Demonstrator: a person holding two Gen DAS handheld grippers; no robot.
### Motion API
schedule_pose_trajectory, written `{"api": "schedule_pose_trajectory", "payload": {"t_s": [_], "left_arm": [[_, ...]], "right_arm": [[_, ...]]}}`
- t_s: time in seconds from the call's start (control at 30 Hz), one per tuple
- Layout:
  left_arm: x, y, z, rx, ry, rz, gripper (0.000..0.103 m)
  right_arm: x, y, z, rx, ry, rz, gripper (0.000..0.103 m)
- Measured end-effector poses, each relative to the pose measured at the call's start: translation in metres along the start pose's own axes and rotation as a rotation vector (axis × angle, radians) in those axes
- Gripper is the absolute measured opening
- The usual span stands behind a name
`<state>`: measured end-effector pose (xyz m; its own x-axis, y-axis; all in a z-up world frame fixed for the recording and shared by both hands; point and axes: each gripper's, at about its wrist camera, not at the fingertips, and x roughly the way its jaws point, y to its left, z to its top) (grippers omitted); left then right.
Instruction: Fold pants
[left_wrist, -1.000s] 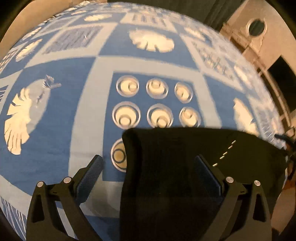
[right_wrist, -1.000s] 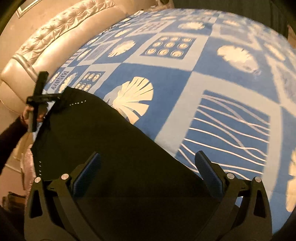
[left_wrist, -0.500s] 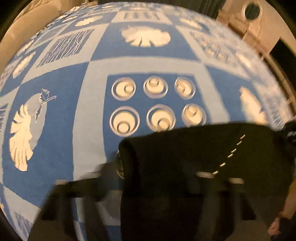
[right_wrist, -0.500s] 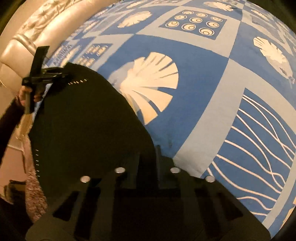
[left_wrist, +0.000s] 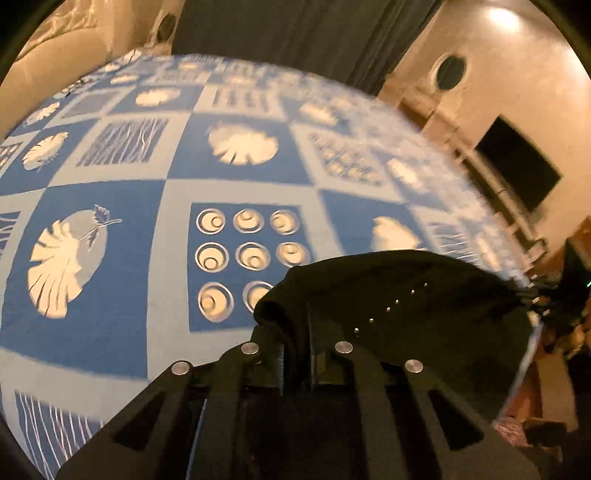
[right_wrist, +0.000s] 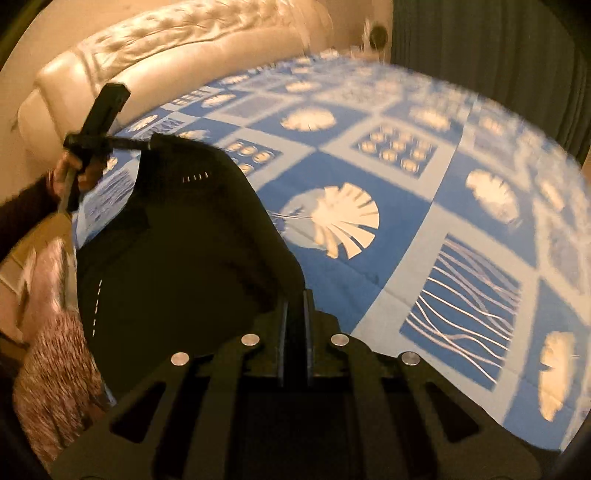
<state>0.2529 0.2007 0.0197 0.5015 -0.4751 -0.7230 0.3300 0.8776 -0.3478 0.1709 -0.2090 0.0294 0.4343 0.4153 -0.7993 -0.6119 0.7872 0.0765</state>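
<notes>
The black pants (left_wrist: 424, 306) hang stretched between my two grippers, lifted over the blue patterned bedspread (left_wrist: 122, 192). My left gripper (left_wrist: 297, 325) is shut on one corner of the pants' edge. My right gripper (right_wrist: 294, 306) is shut on the other corner of the pants (right_wrist: 184, 251). In the right wrist view the left gripper (right_wrist: 99, 136) shows at the far left, held by a hand, pinching the cloth. In the left wrist view the right gripper (left_wrist: 554, 291) shows at the far right edge.
A cream tufted headboard (right_wrist: 166, 55) runs along the bed's far side. Dark curtains (left_wrist: 295, 29) hang behind the bed. A dark screen (left_wrist: 517, 166) is on the wall to the right. A fuzzy pink-brown item (right_wrist: 55, 369) lies at lower left.
Both grippers went from open over the flat pants to shut on its edge. The pants have been lifted off the bedspread and both cameras have tilted up.
</notes>
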Motion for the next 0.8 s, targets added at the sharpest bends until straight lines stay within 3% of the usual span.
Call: {"api": "schedule_pose_trajectory", "payload": {"t_s": [0.1,0.2,0.3,0.33,0.4,0.47,0.5,0.57,0.7,0.8], "left_arm": [[-0.037,-0.004,-0.033,0.003,-0.035,-0.049,0.009],[-0.058,-0.007,-0.079,-0.009,-0.015,-0.074,0.011],[-0.067,-0.001,-0.131,-0.057,0.020,-0.054,0.023],[-0.069,0.002,-0.144,-0.081,0.032,-0.045,0.030],[-0.072,0.007,-0.175,-0.136,0.071,-0.033,0.033],[-0.076,0.007,-0.201,-0.165,0.111,0.000,0.033],[-0.080,0.007,-0.210,-0.187,0.114,0.008,0.033],[-0.091,0.007,-0.221,-0.250,0.096,-0.003,0.033],[-0.104,0.000,-0.229,-0.420,0.020,-0.029,0.037],[-0.099,-0.016,-0.226,-0.464,-0.024,-0.030,0.041]], "right_arm": [[-0.019,0.032,-0.027,-0.029,-0.027,-0.022,0.007],[-0.020,0.068,-0.067,-0.071,-0.012,-0.044,0.007],[-0.006,0.095,-0.107,-0.068,0.042,-0.053,0.014],[-0.003,0.098,-0.115,-0.049,0.053,-0.040,0.018],[-0.002,0.105,-0.131,0.007,0.068,-0.003,0.028],[-0.007,0.106,-0.139,0.065,0.070,0.028,0.060],[-0.012,0.105,-0.141,0.100,0.055,0.037,0.063],[-0.025,0.096,-0.148,0.254,0.019,0.112,0.065],[-0.039,0.050,-0.174,0.720,-0.076,0.274,0.066],[-0.037,0.028,-0.197,0.947,-0.113,0.328,0.066]]}}
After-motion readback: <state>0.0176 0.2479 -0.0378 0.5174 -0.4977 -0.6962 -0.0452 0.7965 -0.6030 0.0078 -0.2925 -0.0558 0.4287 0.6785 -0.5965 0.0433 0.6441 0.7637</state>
